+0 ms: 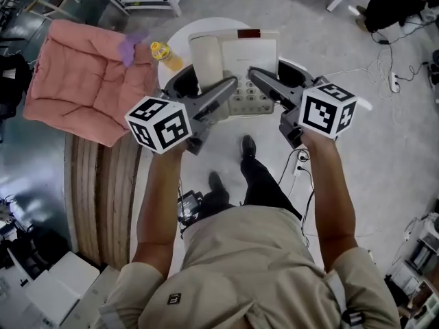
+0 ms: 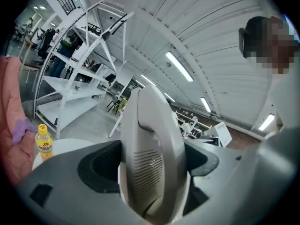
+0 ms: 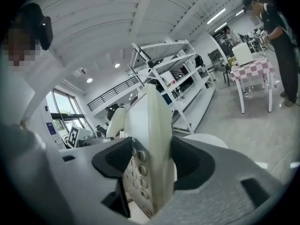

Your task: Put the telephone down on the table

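A cream desk telephone (image 1: 236, 57) with its handset on the left and keypad on the right is over the round white table (image 1: 180, 43). My left gripper (image 1: 221, 94) is shut on its handset side; in the left gripper view the handset (image 2: 152, 144) fills the gap between the jaws. My right gripper (image 1: 264, 84) is shut on the keypad side, where the buttons (image 3: 138, 172) show between the jaws. Whether the telephone's base touches the table I cannot tell.
A yellow bottle (image 1: 164, 53) stands on the table's left part, also seen low in the left gripper view as the bottle (image 2: 43, 144). A pink cushion (image 1: 89, 81) with a purple cloth (image 1: 130, 44) lies left of the table. Cables and a power strip (image 1: 394, 81) lie on the floor to the right.
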Demonstrator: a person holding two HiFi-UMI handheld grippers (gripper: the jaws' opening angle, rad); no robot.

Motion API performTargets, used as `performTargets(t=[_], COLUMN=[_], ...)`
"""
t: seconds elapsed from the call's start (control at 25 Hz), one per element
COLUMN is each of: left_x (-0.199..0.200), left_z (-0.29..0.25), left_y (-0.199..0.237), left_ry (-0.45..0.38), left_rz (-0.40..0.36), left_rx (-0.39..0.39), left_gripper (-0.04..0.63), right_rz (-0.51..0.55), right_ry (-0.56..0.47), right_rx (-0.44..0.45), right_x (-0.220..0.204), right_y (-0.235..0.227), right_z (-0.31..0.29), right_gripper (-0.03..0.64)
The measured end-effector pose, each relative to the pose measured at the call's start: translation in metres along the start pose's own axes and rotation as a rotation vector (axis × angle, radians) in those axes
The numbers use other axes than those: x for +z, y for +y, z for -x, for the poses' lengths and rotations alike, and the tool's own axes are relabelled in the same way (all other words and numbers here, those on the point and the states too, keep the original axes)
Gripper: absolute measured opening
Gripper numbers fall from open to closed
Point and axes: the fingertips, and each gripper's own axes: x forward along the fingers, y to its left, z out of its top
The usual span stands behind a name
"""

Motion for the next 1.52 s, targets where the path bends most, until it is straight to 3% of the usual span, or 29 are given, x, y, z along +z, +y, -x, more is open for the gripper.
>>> performTargets(t=[1.52], left_x=[-0.133], left_z=[-0.087], left_y=[0.139], left_ry=[0.208], left_rz=[0.209], left_rx=[0.104], left_gripper=[0.405], right_rz=[-0.225], right_ry=[0.155], right_rx=[-0.025], right_x=[-0.112], right_y=[-0.15], right_z=[-0.092], right_gripper=[0.247])
